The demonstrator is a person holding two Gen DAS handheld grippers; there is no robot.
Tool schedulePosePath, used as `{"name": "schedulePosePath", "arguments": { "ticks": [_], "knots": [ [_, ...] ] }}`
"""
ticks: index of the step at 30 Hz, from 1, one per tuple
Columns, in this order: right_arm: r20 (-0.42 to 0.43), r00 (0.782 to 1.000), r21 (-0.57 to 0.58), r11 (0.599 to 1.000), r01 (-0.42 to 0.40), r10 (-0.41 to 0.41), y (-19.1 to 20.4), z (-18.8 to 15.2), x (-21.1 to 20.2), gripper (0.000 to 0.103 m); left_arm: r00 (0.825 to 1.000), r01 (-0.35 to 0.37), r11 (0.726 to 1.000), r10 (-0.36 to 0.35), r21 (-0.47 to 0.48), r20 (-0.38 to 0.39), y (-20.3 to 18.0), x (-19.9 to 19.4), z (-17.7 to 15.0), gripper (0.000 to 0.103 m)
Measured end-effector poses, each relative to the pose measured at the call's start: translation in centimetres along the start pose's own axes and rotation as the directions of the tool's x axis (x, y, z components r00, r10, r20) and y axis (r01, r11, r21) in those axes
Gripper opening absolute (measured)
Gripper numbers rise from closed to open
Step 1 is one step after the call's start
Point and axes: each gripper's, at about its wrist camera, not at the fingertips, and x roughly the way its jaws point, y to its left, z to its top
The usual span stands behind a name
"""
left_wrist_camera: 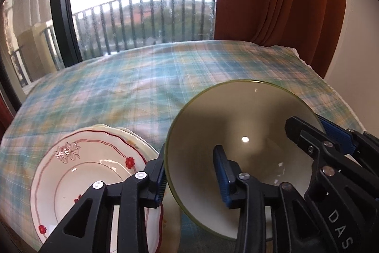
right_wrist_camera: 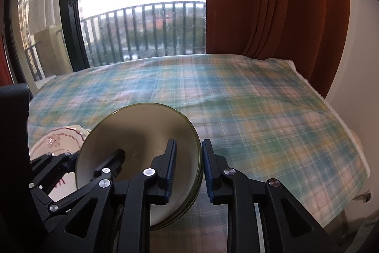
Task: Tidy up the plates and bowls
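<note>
Two claws work at one stack of bowls (right_wrist_camera: 139, 172) on the tabletop (right_wrist_camera: 260, 110), which is covered by a blue-green plaid cloth.

Stack of bowls: olive-rimmed, pale inside, several nested together, tipped up on edge so the opening faces the window side. Its lower edge rests on the cloth.

Left claw (left_wrist_camera: 189, 172): clenched across the stack's left rim, one blue-padded finger (left_wrist_camera: 160, 181) outside the wall, the other inside the top bowl.

Right claw (right_wrist_camera: 188, 170): clenched across the stack's right rim, one pad (right_wrist_camera: 170, 170) inside the top bowl, the other against the outer walls. In the left wrist view it shows at the stack's right edge (left_wrist_camera: 317, 136).

Stack of plates (left_wrist_camera: 94, 172): just left of the bowls, lying flat on the cloth; white, scalloped, with a red line and small red flowers. More plates lie beneath the top one. Whether it touches the bowls cannot be told.

Window (right_wrist_camera: 142, 16): beyond the bowls, past the tabletop's far edge, with a dark railing outside.

Curtain (right_wrist_camera: 272, 4): rust-orange, right of the window, beyond and to the right of the bowls.
</note>
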Motion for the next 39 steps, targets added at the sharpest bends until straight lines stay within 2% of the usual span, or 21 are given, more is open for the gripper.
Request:
{"name": "schedulePosePath", "arguments": {
  "ticks": [1,2,3,4,5,6,8,12,19,22,27,39],
  "knots": [
    [-0.014,1.0,0.004,1.0,-0.011,0.011,-0.1,0.0,0.1,0.033,1.0,0.009,1.0,-0.009,-0.004,-0.004,0.1,0.0,0.0,0.044],
    [-0.023,1.0,0.005,1.0,-0.019,0.019,-0.1,0.1,0.2,0.04,1.0,0.013,1.0,-0.013,-0.008,-0.006,0.2,0.0,0.0,0.052],
    [-0.021,0.999,0.004,1.0,-0.024,0.024,0.1,0.0,0.1,0.051,1.0,0.018,1.0,-0.018,-0.011,-0.006,0.3,0.0,0.0,0.055],
    [-0.016,1.0,0.002,1.0,-0.024,0.024,0.2,0.1,-0.1,0.057,0.999,0.032,0.999,-0.032,-0.016,-0.009,0.3,0.0,0.0,0.06],
    [-0.009,1.0,0.003,1.0,-0.02,0.02,0.4,0.1,-0.3,0.067,0.998,0.059,0.998,-0.06,-0.018,-0.011,0.3,-0.1,0.0,0.063],
    [-0.005,1.0,0.005,1.0,-0.021,0.021,0.5,0.1,-0.5,0.073,0.997,0.081,0.997,-0.081,-0.018,-0.011,0.3,-0.2,0.0,0.064],
    [-0.017,0.999,0.005,0.999,-0.041,0.041,0.7,0.1,-0.6,0.076,0.996,0.091,0.996,-0.092,-0.023,-0.015,0.5,-0.3,0.0,0.069],
    [-0.047,0.997,0.016,0.998,-0.059,0.06,0.8,0.2,-0.1,0.077,0.988,0.144,0.988,-0.147,-0.062,-0.052,1.2,0.4,-0.1,0.07],
    [-0.108,0.991,0.063,0.996,-0.068,0.075,0.2,0.6,1.5,0.076,0.973,0.203,0.978,-0.207,-0.043,-0.106,1.0,1.5,0.5,0.07],
    [-0.144,0.987,0.117,0.991,-0.057,0.074,-0.7,0.5,2.5,0.076,0.955,0.248,0.967,-0.254,-0.06,-0.15,0.9,2.2,0.6,0.067],
    [-0.188,0.977,0.19,0.979,-0.068,0.104,-1.8,0.3,3.8,0.076,0.954,0.246,0.968,-0.252,-0.057,-0.166,0.7,2.4,0.7,0.067],
    [-0.209,0.965,0.281,0.955,-0.098,0.161,-2.6,-0.3,5.5,0.076,0.957,0.2,0.979,-0.202,-0.032,-0.206,0.4,3.0,1.0,0.066]
  ]
}}
